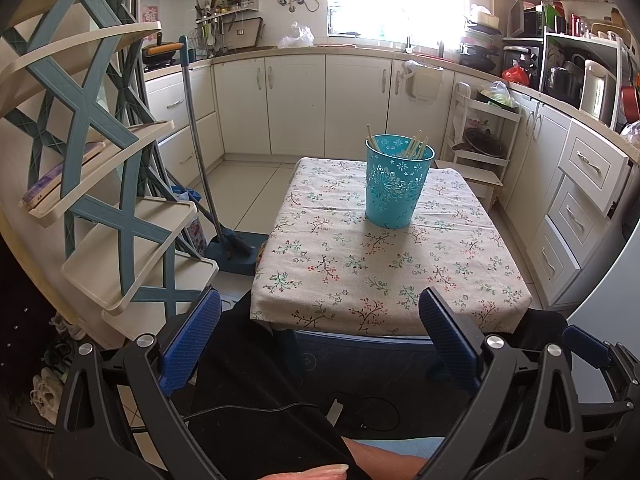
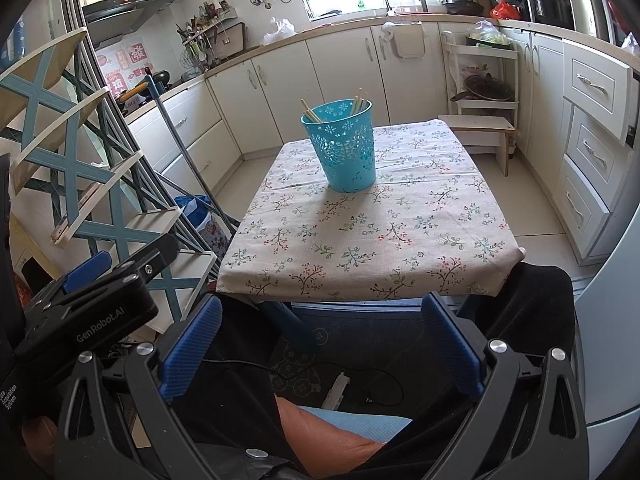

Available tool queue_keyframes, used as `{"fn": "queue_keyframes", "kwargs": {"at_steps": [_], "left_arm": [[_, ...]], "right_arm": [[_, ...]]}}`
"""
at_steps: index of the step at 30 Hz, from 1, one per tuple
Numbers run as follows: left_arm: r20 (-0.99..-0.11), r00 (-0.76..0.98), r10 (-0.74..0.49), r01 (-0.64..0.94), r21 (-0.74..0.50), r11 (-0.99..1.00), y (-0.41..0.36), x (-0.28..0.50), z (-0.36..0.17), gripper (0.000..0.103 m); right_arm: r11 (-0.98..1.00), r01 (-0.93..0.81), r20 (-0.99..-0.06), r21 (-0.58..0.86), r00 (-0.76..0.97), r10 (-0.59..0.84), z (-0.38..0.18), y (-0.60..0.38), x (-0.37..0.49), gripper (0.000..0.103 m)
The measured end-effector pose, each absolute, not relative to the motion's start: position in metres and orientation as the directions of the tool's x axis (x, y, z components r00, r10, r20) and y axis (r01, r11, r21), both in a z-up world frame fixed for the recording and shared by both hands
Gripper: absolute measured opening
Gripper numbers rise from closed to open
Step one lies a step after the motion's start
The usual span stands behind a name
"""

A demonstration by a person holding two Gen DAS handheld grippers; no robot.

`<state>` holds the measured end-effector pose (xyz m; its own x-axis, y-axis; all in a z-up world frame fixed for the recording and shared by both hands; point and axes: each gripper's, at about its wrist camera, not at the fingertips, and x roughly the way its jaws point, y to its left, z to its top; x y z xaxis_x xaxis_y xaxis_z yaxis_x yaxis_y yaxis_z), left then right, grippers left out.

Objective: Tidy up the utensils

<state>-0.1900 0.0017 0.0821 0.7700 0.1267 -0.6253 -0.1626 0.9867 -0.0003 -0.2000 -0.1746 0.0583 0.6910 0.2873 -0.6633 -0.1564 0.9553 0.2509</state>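
Left hand-held gripper: jaws spread wide, nothing betw blue pads, held low, level, short of worktop's near edge. Right hand-held gripper: same, jaws wide apart, pads bare, low, short of same edge. Left unit's black body shows at left in right wrist view, so both side by side, close. Bare skin visible below each, w/ dark clothing.

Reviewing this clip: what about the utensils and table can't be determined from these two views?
- Chopsticks: both views show only the tips; the teal basket wall hides their lower parts, so the count is unclear.
- Basket interior: hidden in both views by its rim.
- Table legs: hidden in both views by the floral cloth.
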Motion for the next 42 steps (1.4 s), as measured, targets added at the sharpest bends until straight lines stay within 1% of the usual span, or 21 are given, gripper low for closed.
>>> {"fn": "queue_keyframes", "kwargs": {"at_steps": [30, 42], "left_arm": [[-0.624, 0.772, 0.121, -0.159, -0.005, 0.987, 0.003, -0.19, 0.081, 0.095], [-0.648, 0.751, 0.126, -0.155, 0.014, 0.988, -0.001, -0.177, 0.076, 0.095]], "right_arm": [[0.955, -0.146, -0.668, 0.259, 0.687, 0.286, 0.051, -0.176, -0.201, 0.096], [0.955, -0.133, -0.683, 0.264, 0.673, 0.283, 0.046, -0.183, -0.191, 0.096]]}}
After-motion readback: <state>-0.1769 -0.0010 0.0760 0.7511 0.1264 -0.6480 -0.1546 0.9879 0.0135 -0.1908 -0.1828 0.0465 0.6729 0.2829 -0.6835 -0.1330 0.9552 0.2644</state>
